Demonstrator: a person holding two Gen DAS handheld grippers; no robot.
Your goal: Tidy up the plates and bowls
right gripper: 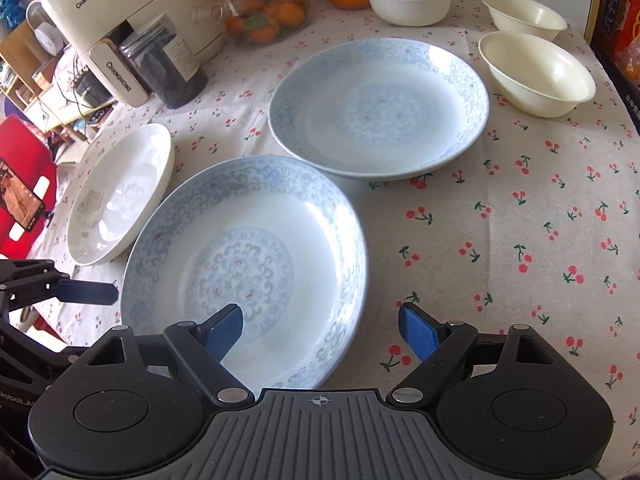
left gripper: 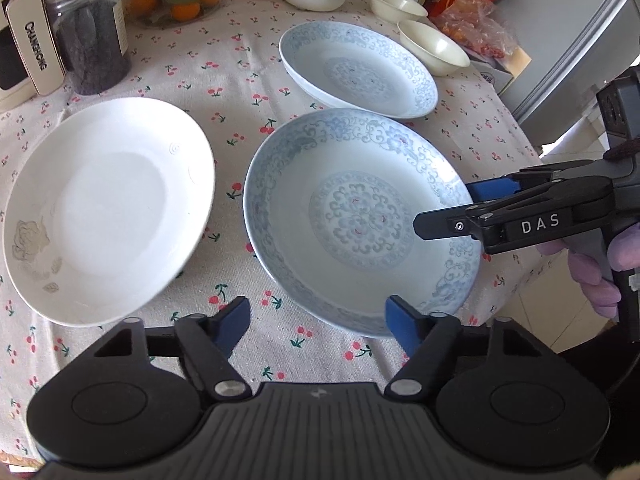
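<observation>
Surface (right gripper: 520, 240) under cherry-print cloth. Near blue-patterned plate (right gripper: 244, 256) beside white plate (right gripper: 120, 196); second blue-patterned plate (right gripper: 378, 108) behind, three bowls (right gripper: 536, 74) beyond. My right gripper (right gripper: 320, 330) spread apart — straddling near plate's rim, no contact seen. My left gripper (left gripper: 316, 322) apart — nothing clamped.

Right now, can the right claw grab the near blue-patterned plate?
Probably yes. The right claw is open and straddles the rim of the near blue-patterned plate, one finger over the plate and one outside, with nothing in between.
</observation>
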